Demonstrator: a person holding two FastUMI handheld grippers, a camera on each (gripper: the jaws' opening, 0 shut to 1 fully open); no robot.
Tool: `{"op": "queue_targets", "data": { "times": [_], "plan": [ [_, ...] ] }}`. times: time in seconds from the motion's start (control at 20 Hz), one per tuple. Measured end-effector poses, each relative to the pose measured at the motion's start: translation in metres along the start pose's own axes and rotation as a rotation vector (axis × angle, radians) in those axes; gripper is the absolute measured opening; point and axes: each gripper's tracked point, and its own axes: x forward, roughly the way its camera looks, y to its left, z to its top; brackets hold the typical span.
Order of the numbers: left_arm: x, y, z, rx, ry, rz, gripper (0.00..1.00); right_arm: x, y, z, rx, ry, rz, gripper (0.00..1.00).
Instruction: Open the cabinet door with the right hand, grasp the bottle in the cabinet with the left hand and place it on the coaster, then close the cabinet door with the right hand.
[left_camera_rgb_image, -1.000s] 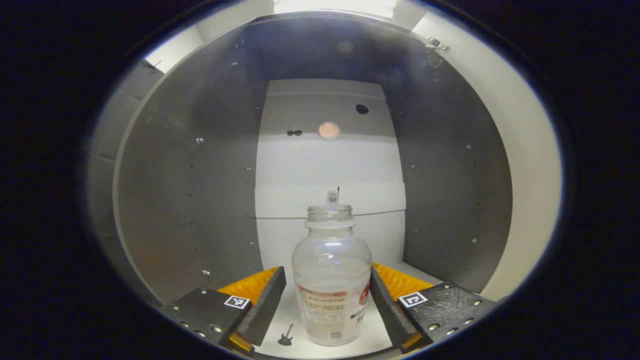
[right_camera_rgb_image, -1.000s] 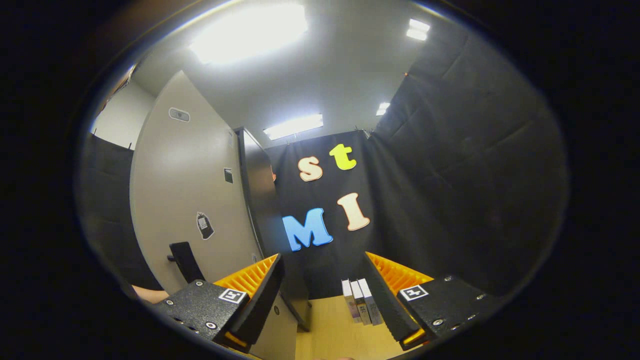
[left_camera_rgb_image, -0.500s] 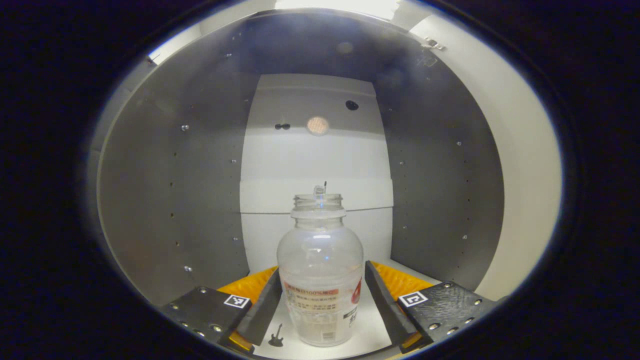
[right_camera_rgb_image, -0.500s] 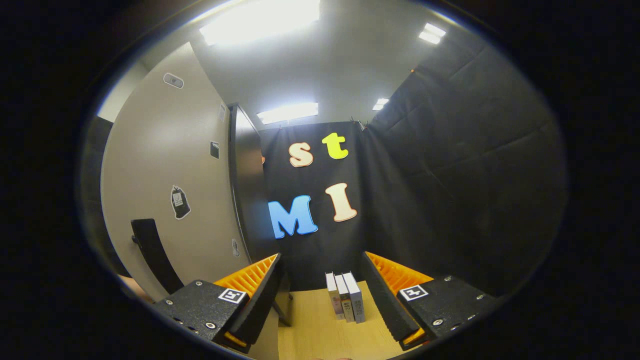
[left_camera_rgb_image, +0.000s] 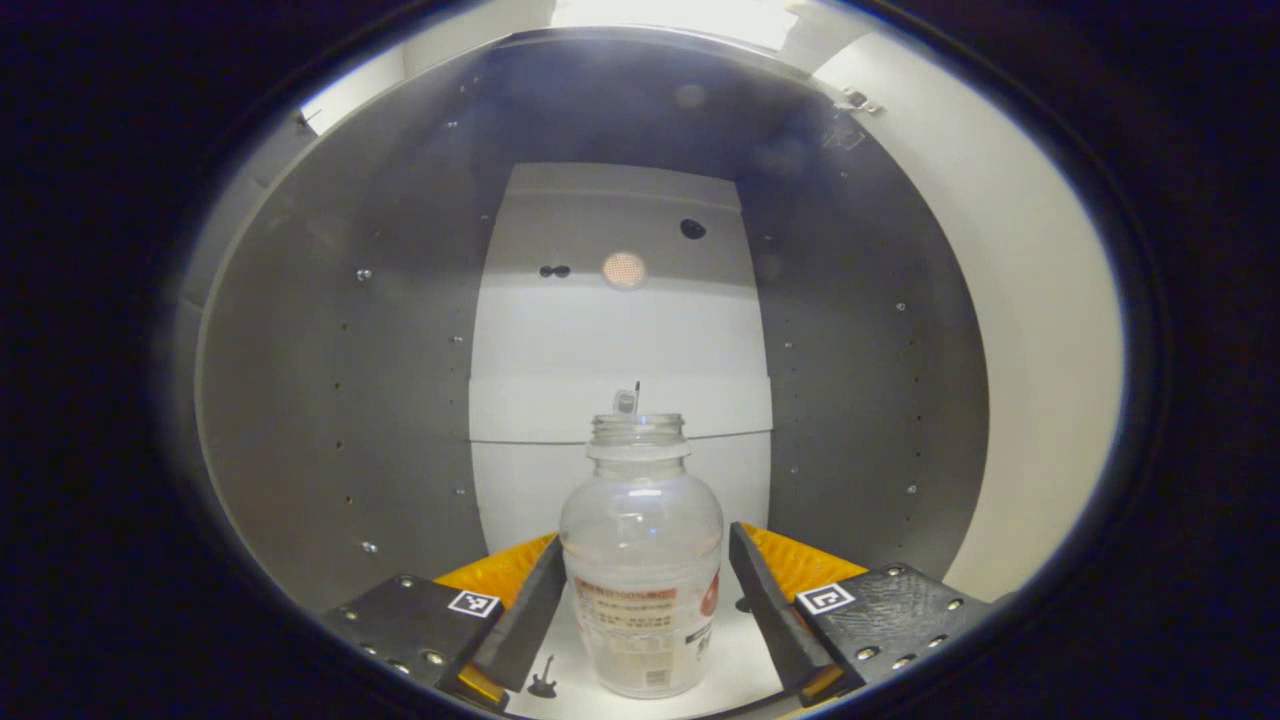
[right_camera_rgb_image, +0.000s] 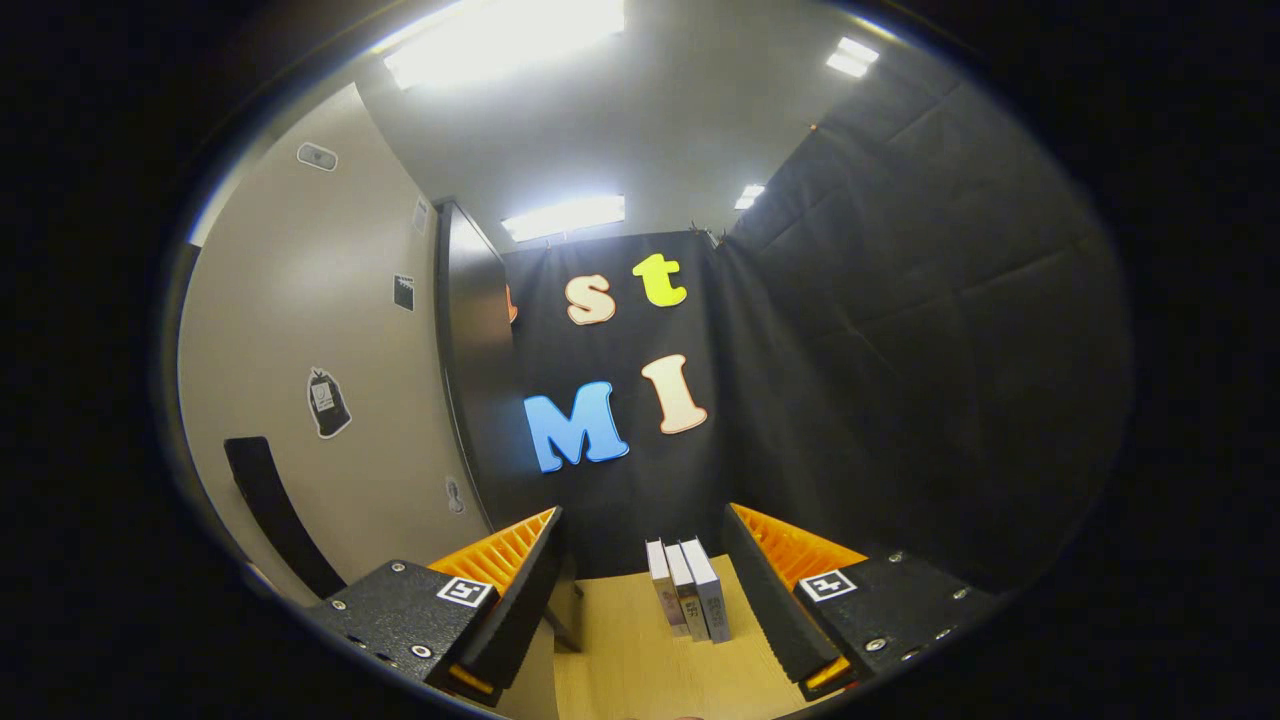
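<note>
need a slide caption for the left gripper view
Left tongs open around a clear, capless bottle standing upright inside the grey-walled cabinet.

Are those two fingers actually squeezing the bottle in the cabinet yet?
Cannot tell. In the left gripper view the bottle stands between the left hand-held gripper fingers; both sit right against its sides, but no plain gap or firm press shows.

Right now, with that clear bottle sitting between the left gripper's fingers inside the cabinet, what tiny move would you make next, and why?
Probably close the left gripper on the clear bottle. The bottle stands upright on the cabinet floor, its labelled body already between the open fingers, with a sliver of gap on each side. The cabinet door stands open, so lifting out can follow.
</note>
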Motion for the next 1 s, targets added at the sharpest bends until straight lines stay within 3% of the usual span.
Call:
{"op": "queue_targets", "data": {
  "times": [0.15, 0.4, 0.7, 1.0],
  "plan": [
    [-0.002, 0.002, 0.003, -0.031, -0.007, 0.009, 0.69, 0.002, -0.007, -0.006, 0.011, 0.016, -0.01, 0.95],
    [-0.023, 0.004, 0.021, -0.034, -0.006, 0.018, 0.7, 0.008, -0.01, -0.013, 0.042, 0.032, -0.012, 0.95],
    [-0.084, -0.01, 0.052, 0.01, -0.026, 0.032, 0.7, 0.02, 0.014, -0.017, 0.015, 0.027, 0.118, 0.95],
    [-0.184, 0.002, 0.06, 0.096, -0.011, 0.17, 0.74, 0.034, 0.014, -0.034, -0.001, 0.052, 0.18, 0.95]
  ]
}}
